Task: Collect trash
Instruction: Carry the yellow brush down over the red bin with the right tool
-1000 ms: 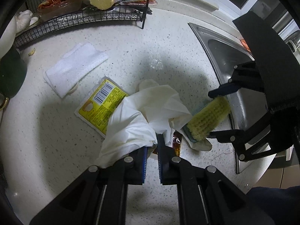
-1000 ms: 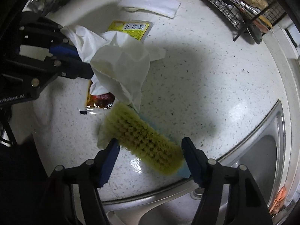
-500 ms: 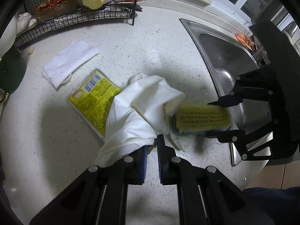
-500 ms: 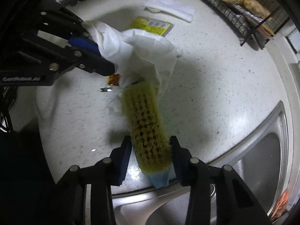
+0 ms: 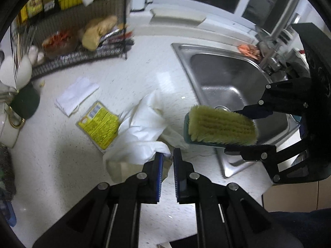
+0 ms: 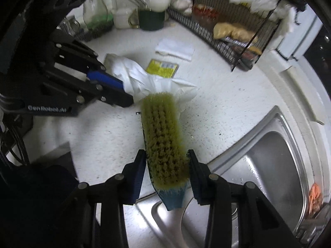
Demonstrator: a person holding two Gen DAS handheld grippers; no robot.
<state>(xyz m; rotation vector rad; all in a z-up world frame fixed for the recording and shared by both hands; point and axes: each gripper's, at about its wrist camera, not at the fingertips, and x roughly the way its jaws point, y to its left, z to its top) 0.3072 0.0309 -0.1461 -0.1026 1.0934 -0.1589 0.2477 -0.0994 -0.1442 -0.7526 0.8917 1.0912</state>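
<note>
Two grippers are working: your right gripper [image 6: 166,166] is clamping the brush [image 6: 163,140], its long axis pointing toward 12 o'clock, bristles facing you. Your left gripper [image 5: 168,157] is pinching the white bag [image 5: 142,132] shut-jawed at 10 o'clock; the sink [image 6: 277,165] is holding orange scraps [image 6: 314,196].

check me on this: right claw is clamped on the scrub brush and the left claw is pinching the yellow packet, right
Not quite. The left claw is pinching the white plastic bag, not the yellow packet, which lies flat on the counter beside it, as the left wrist view shows. The right claw is indeed clamped on the scrub brush.
</note>
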